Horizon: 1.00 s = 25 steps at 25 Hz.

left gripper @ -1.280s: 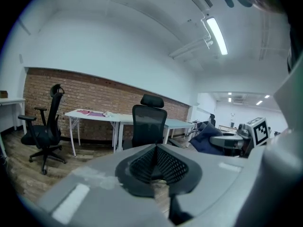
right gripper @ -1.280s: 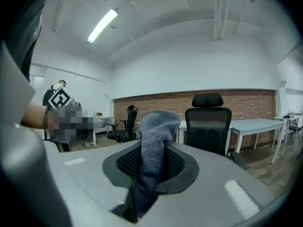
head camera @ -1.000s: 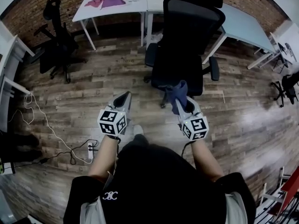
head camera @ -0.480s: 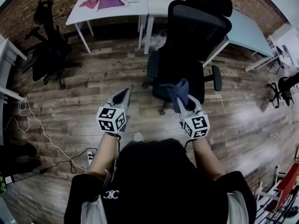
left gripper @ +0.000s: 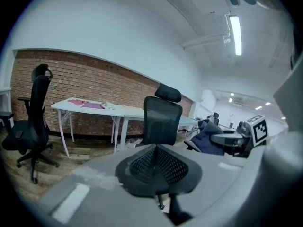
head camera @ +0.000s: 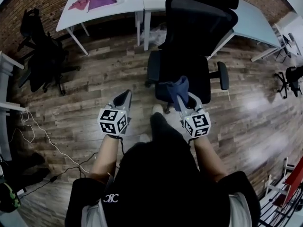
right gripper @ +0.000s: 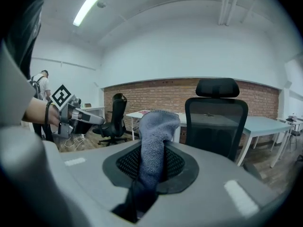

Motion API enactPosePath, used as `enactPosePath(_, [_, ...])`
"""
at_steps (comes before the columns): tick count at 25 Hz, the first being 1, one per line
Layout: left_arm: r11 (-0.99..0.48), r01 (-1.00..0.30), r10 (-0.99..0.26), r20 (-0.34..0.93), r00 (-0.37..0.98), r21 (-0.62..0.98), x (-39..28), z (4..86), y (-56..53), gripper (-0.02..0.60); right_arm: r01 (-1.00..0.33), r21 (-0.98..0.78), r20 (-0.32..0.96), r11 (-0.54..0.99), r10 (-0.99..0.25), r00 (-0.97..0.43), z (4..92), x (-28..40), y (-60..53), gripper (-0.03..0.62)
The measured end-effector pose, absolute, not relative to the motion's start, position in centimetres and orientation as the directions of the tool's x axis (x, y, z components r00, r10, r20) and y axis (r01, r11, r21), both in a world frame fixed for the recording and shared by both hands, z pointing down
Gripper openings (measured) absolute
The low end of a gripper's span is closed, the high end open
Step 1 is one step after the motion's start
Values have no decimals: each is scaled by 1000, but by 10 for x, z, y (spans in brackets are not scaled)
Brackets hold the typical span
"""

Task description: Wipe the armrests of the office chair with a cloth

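The black office chair [head camera: 199, 30] stands just ahead of me, its back toward the tables. Its left armrest [head camera: 153, 66] and right armrest [head camera: 222, 75] flank the seat. My right gripper [head camera: 181, 97] is shut on a blue cloth [head camera: 173, 87], held up over the seat's front edge. That cloth [right gripper: 154, 138] stands bunched between the jaws in the right gripper view, with the chair [right gripper: 215, 119] behind it. To the left of the chair, my left gripper [head camera: 124, 96] is shut and holds nothing. The left gripper view shows the chair [left gripper: 162, 115] straight ahead.
White tables [head camera: 118, 7] line the brick wall, with pink and purple cloths [head camera: 94, 0] on one. A second black chair [head camera: 42, 56] stands at the left. Cables [head camera: 33, 129] trail on the wood floor at lower left. A person [right gripper: 38, 86] stands far off.
I have stepped closer to the chair, one foot now forward beneath the grippers. The chair looks nearer and larger. Both grippers keep their pose, the right still holding the cloth.
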<state>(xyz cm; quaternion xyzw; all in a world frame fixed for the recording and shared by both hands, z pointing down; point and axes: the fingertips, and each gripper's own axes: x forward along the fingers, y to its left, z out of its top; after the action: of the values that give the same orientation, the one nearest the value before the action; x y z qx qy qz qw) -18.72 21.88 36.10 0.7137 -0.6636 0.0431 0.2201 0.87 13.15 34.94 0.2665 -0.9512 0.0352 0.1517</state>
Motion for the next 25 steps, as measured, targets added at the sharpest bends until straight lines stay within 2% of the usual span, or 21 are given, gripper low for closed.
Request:
enactPosePath(9, [-3,-970,-914,393,102,245,-217,370,128,5,-470,-21,369,883,-430,-824,383,-32,43,74])
enactPosePath(18, [23,-970,-890,447,91,243,-212,382,48,5,-389,-78,450,918,-316,-835,422,-53,-34,75])
enactPosePath(25, [81,-966,-866,498,54,246,-218,398,17,5,-290,-151,553,945,-163,-817,481,-87,-52,75])
